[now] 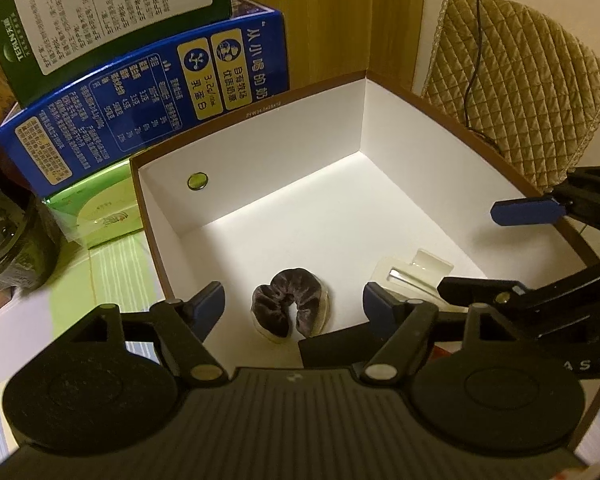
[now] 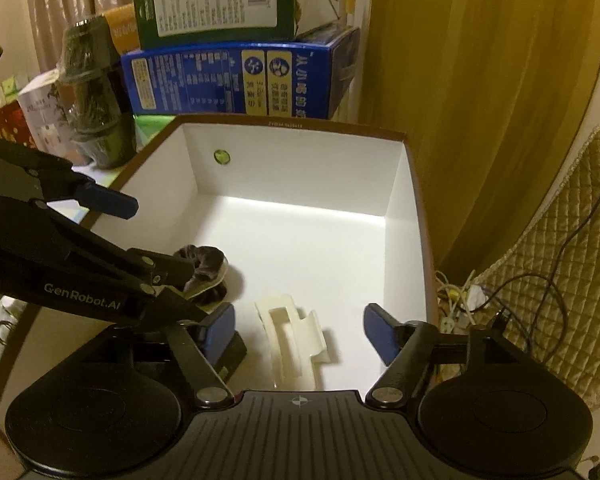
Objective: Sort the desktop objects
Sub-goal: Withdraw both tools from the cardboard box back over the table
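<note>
Left gripper (image 1: 294, 312): jaws wide, empty, above near edge of box.
Right gripper (image 2: 300, 330): jaws wide, empty, over the clip.
Box (image 1: 260, 136): open top, white inside, brown rim; far half of floor bare.
Scrunchie (image 1: 292, 306): dark, on box floor, near-left, apart from walls.
Hair clip (image 2: 294, 340): cream, on floor near-right, well apart from scrunchie.
Blue carton (image 1: 148, 108): touching far wall, outside.
Quilted cover (image 1: 520, 92): beyond right rim.

light: dim, warm yellow – from above | glare: bright band on box floor (image 1: 324, 216) | shadows: soft | edges: fisheye bending, dark corners – mild blur
</note>
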Demonstrator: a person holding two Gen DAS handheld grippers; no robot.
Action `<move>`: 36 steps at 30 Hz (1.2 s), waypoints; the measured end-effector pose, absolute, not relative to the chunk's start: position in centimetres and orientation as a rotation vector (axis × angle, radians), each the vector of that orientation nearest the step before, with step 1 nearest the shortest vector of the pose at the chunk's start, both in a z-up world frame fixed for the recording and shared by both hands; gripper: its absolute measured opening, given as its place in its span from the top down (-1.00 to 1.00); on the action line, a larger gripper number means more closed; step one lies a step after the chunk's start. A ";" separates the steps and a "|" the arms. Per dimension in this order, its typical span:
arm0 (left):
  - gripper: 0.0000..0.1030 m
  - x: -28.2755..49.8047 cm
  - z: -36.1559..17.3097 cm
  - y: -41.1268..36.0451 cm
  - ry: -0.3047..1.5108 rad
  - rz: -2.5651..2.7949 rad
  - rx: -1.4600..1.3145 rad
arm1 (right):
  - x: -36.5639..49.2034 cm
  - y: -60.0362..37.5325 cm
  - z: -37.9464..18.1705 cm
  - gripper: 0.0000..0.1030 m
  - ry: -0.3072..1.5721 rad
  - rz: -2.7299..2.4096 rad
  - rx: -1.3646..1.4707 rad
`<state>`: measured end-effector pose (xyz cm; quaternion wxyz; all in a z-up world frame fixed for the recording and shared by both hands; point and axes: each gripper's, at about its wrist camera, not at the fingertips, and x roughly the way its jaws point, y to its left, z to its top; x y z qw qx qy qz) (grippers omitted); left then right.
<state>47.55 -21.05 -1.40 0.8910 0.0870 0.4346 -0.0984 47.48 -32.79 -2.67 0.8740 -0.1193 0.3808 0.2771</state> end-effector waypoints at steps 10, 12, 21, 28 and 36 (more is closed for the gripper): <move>-0.57 45.0 0.4 -20.9 0.875 -0.182 0.152 | 45.4 -33.6 -1.0 -0.81 0.770 0.582 -0.211; -0.58 44.5 0.8 -20.8 0.866 -0.170 0.151 | 44.8 -33.6 -0.7 -0.87 0.760 0.586 -0.206; -0.67 41.2 2.9 -20.5 0.828 -0.121 0.120 | 41.9 -33.9 1.0 -0.96 0.733 0.601 -0.186; -0.72 37.9 4.4 -19.9 0.792 -0.059 0.083 | 39.5 -34.2 1.9 -0.96 0.722 0.617 -0.171; -0.79 33.3 5.8 -18.9 0.757 0.016 0.046 | 36.9 -34.3 3.0 -0.96 0.700 0.661 -0.162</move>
